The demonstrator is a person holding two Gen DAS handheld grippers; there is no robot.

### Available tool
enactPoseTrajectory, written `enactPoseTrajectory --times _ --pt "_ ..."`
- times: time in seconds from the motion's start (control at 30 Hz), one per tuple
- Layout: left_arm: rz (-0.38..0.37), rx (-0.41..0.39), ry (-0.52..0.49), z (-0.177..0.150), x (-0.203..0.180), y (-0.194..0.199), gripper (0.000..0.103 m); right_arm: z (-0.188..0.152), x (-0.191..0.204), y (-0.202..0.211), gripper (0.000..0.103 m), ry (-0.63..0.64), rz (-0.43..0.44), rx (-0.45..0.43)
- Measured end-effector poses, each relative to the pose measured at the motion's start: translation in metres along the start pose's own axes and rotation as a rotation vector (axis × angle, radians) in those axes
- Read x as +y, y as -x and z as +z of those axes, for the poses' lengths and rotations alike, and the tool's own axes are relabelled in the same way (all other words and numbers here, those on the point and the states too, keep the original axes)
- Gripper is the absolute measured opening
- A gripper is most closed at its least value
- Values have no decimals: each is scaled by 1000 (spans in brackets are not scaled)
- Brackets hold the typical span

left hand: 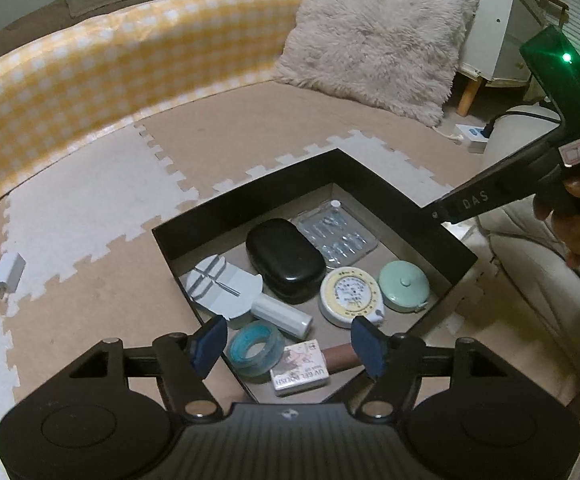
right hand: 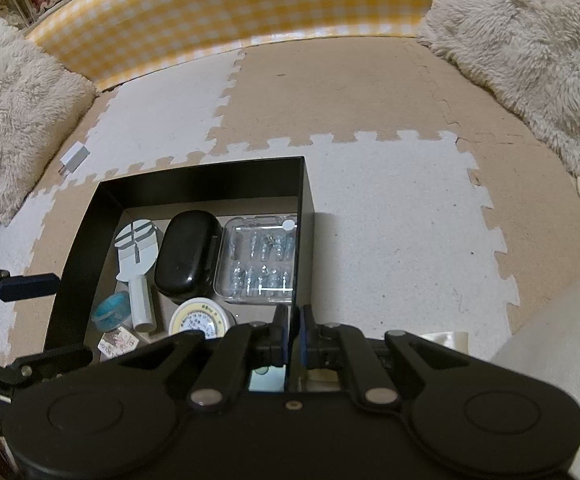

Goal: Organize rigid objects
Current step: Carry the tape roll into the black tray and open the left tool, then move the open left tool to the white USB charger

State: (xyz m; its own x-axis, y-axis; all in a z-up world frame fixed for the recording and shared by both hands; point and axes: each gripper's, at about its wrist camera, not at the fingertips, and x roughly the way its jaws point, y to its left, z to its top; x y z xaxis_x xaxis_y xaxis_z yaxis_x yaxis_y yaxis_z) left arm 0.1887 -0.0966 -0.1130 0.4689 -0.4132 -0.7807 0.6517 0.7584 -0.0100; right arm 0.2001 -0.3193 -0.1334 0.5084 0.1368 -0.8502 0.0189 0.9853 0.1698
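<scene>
- left gripper point(left hand: 287, 346) wide open, blue pads spread, holds nothing, hovers over the box's near corner at 6 o'clock in the left wrist view
- right gripper point(right hand: 294, 334) pads nearly together, clamped on the thin right wall of the black box point(right hand: 305, 184); wall edge runs up between the pads
- black box sits on the foam puzzle-mat floor point(right hand: 390, 216), beige and white interlocking tiles, fuzzy texture
- inside the box, left wrist view: glossy black oval case point(left hand: 285, 266) at centre; clear plastic blister case point(left hand: 336, 236) with small metal bits at 1 o'clock of it
- round cream tape measure point(left hand: 350, 296) and mint round tape measure point(left hand: 404, 286) side by side at 4 o'clock of the case
- pale blue plastic tool point(left hand: 221, 286), white cylinder point(left hand: 281, 314), teal tape roll point(left hand: 255, 346), small printed box point(left hand: 300, 368) reading UV gel polish
- brown tube point(left hand: 340, 358) partly hidden behind the left gripper's right pad, cannot tell what it is
- white charger plug point(left hand: 7, 276) loose on the floor at 9 o'clock
- shaggy cream cushion point(left hand: 374, 36) at 12 o'clock, yellow-white gingham cover point(left hand: 89, 76) behind
- mint tape measure hidden by the right gripper's body in the right wrist view
</scene>
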Motion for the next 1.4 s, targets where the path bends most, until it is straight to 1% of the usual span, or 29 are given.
enactPoseTrajectory --times 0.23,0.4,0.47,0.57,0.63,0.87,1.07,1.13,1.27,1.4 --pt "-30 7 11 0 -4 3 82 0 0 0 6 -5 2 -3" --pt "-43 1 34 2 -4 7 88 -1 -1 0 6 -14 2 -13" --pt "-41 -6 47 3 -3 10 95 -2 0 -1 6 -18 -4 -13" --pt "-38 -17 73 4 2 13 101 -1 -2 -2 6 -51 -4 -6" --pt "-34 -22 92 6 6 14 103 -1 -1 -2 6 -43 -10 -1" --pt "10 -45 173 9 32 16 103 0 3 -3 6 -12 -27 10" --pt "80 -86 278 11 68 16 103 -1 6 -3 6 2 -42 13" --pt "106 -95 329 11 84 14 103 -1 8 -4 6 9 -48 16" --pt "172 -133 474 5 123 6 103 -2 9 -2 5 19 -56 13" --pt "263 -222 637 -13 157 -5 103 -2 8 -3 5 21 -54 20"
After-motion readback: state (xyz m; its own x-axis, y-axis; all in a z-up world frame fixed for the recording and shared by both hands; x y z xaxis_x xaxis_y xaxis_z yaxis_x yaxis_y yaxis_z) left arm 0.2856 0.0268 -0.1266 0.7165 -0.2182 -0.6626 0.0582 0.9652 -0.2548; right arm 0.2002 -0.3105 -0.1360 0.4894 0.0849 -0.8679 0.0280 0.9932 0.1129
